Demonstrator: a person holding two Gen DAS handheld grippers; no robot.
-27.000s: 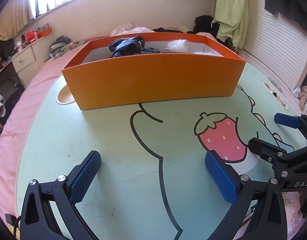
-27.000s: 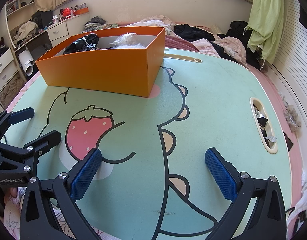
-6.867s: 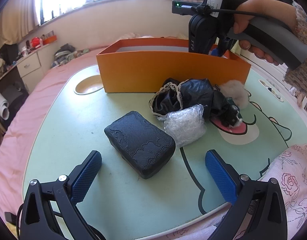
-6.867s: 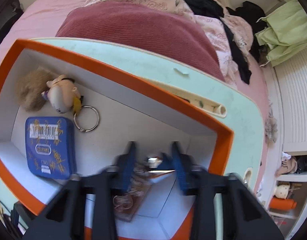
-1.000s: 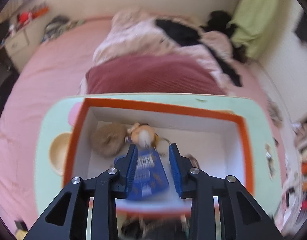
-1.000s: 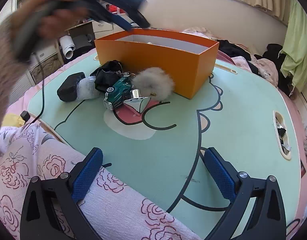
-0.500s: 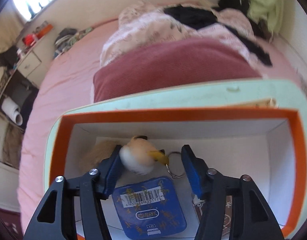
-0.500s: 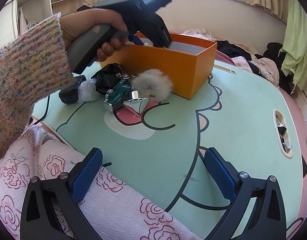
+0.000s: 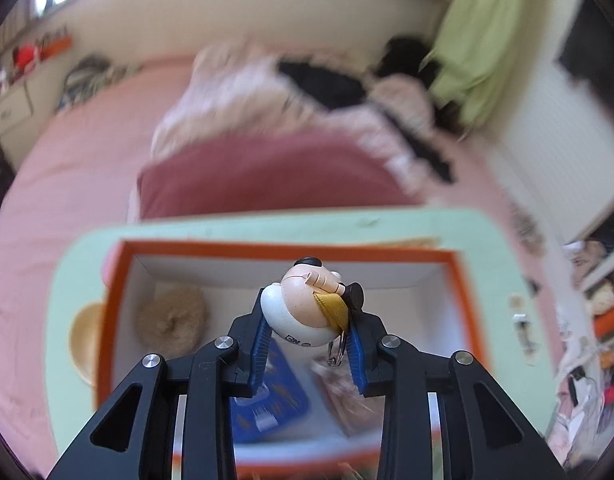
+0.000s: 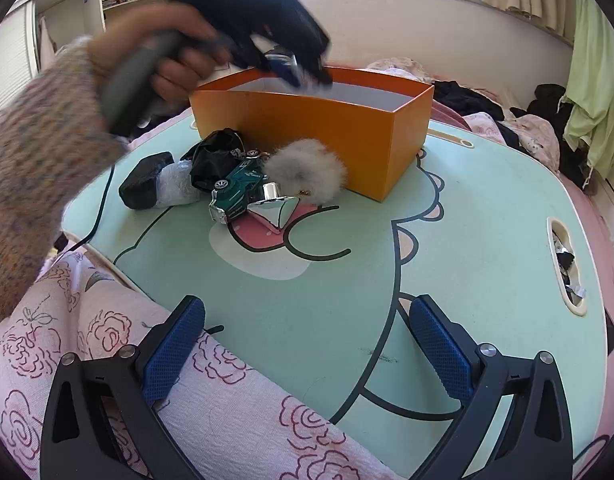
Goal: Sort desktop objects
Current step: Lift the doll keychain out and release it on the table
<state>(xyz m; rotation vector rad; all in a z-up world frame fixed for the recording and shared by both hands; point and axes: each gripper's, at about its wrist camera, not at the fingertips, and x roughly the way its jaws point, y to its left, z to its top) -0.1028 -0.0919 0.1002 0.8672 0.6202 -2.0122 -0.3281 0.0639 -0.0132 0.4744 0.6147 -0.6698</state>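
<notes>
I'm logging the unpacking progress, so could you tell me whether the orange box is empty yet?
Not empty: the orange box holds a fluffy pompom and a blue tin.

A cream and peach cartoon-head figurine with a mustard ribbon and black cap (image 9: 307,308) sits between blue ribbed pads (image 9: 262,350) on black arms. Below it, the orange cardboard box with white inside (image 9: 119,280) holds a tan fluffy pompom (image 9: 171,320) and a blue tin with gold print (image 9: 267,404). The mint-green table with a dark-outlined cartoon and pink mouth (image 10: 467,216) carries a dark green toy car (image 10: 237,188) and a grey fur ball (image 10: 307,170).
</notes>
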